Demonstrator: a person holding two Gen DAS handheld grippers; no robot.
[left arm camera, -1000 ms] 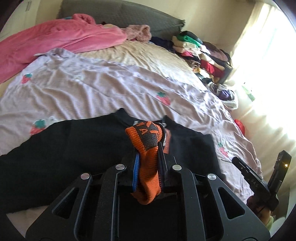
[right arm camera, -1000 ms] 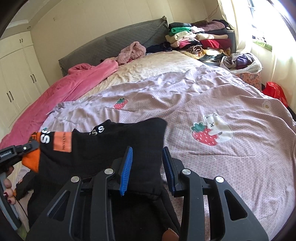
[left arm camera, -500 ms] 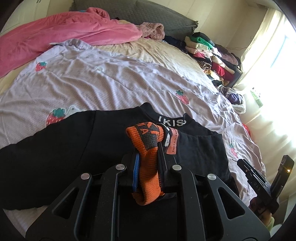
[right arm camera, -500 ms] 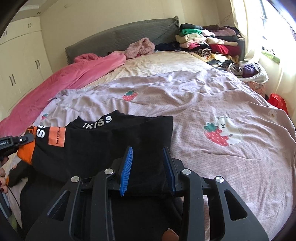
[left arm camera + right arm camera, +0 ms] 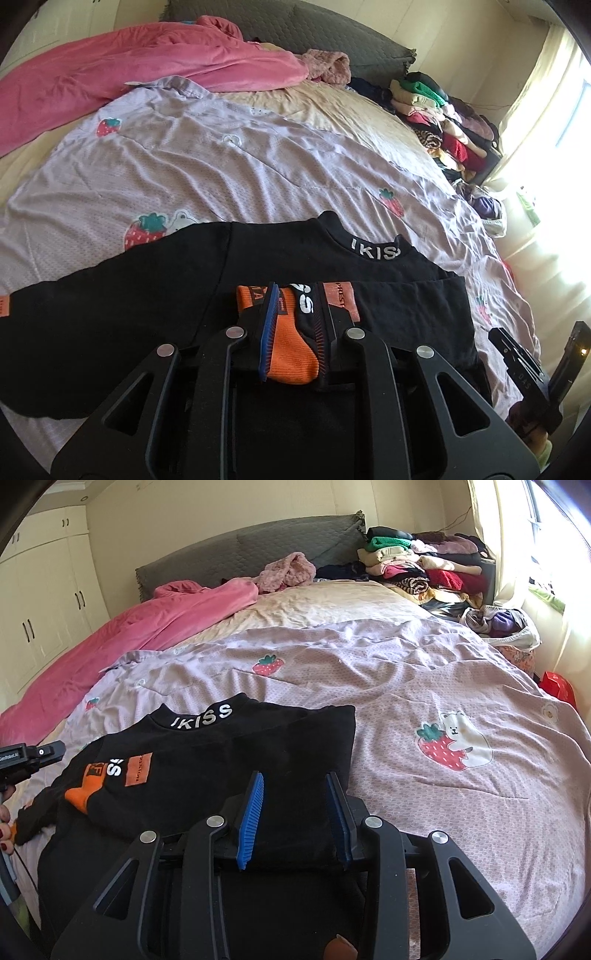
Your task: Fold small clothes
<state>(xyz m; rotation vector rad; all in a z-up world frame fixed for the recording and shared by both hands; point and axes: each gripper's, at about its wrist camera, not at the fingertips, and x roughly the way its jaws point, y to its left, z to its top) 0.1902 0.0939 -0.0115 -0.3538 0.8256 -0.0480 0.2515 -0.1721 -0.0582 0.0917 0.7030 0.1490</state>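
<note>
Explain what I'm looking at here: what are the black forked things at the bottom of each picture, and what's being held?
Those are two hand-held grippers, each carried by a person, with a camera looking forward along its two fingers. One picture comes from the left hand-held gripper, the other from the right hand-held gripper. Both look over a bed with a lilac strawberry-print cover, a pink blanket and a stack of folded clothes further back. A black sweatshirt lies on the cover. The left one is shut on its orange cuff, brought across the body. The right one has black cloth at the side between its fingers.
</note>
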